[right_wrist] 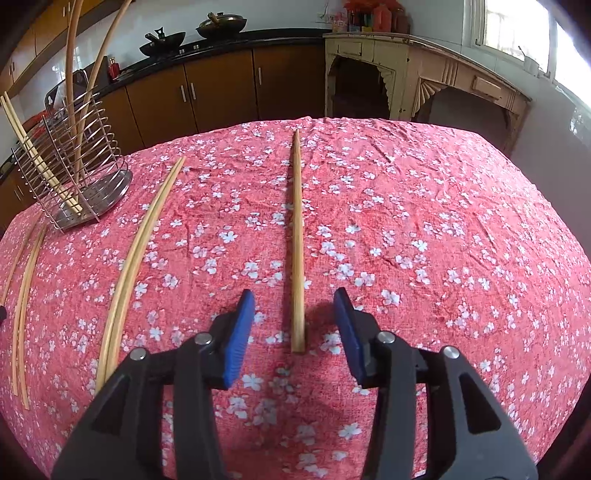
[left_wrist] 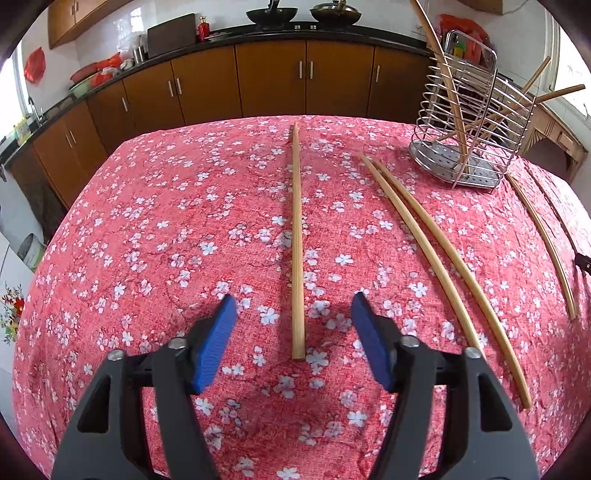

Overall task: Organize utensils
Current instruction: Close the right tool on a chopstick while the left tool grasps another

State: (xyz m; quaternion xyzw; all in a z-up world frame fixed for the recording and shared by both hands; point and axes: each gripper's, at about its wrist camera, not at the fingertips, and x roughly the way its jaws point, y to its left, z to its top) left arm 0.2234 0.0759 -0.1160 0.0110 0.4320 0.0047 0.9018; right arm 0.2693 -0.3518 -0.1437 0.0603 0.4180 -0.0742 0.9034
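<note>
On floral table: chopsticks laid out, rack at back, both grippers wide w/ nothing held.

Item 1, left gripper (left_wrist: 293,314): blue pads spread wide, hovering low over red floral tablecloth (left_wrist: 184,229), straddling near end of single chopstick (left_wrist: 297,240) w/o touching it. Item 2, right gripper (right_wrist: 294,312): jaws likewise wide, near end of another lone chopstick (right_wrist: 297,240) lying between the pads, no contact seen. Item 3, chopstick pair (left_wrist: 443,273): side by side on cloth, between the two grippers. Item 4, further chopstick (left_wrist: 543,240), near left gripper view's right edge, flat on cloth. Item 5, wire utensil rack (left_wrist: 465,129): upright at far side of table, several chopsticks (left_wrist: 448,81) leaning inside. Bkgd: brown cabinets (left_wrist: 269,77), woks (left_wrist: 271,14) on counter.
</note>
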